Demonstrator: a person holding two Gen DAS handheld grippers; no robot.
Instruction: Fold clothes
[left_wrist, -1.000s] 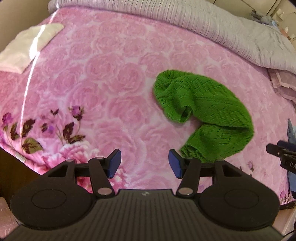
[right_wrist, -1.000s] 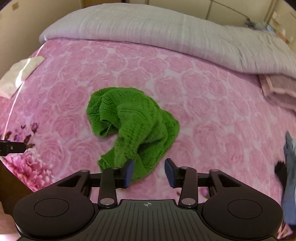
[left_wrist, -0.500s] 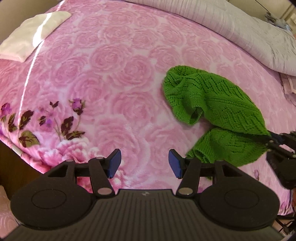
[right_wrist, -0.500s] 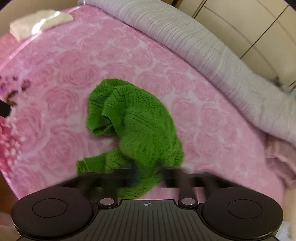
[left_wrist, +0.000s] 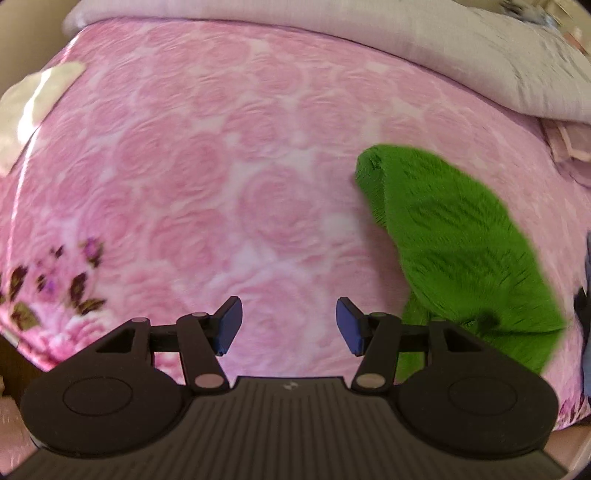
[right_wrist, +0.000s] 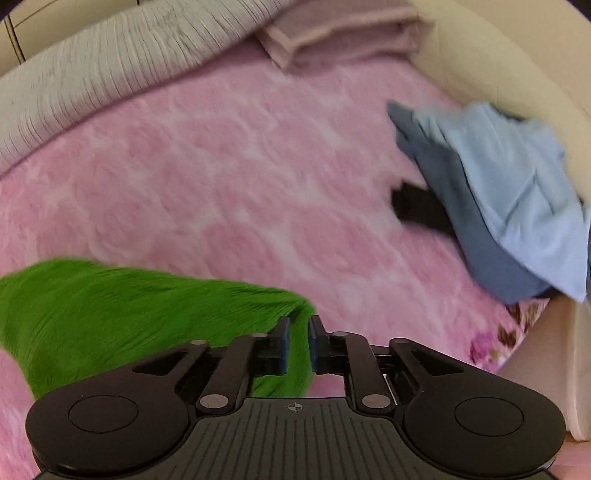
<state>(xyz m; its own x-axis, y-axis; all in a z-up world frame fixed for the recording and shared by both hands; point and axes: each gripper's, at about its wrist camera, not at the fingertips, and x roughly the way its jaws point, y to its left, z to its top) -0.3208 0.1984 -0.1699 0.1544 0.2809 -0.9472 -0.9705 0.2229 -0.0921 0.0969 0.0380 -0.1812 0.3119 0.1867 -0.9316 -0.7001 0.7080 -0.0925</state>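
Green knitted sweater (right_wrist: 122, 317) lies on the pink bed (right_wrist: 221, 184), one edge pinched between the closed right tongs (right_wrist: 298, 339). Left tongs (left_wrist: 287, 328) hang wide apart and empty over the blanket, the sweater just to their right, a blue garment (right_wrist: 517, 192) well apart

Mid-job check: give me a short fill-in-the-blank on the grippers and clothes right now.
1. The right gripper is shut on the ____ knitted garment.
2. The left gripper is ____, holding nothing.
3. Everything lies on a ____ rose-patterned blanket.
4. The light ____ cloth lies on a darker one.

Missing: green; open; pink; blue
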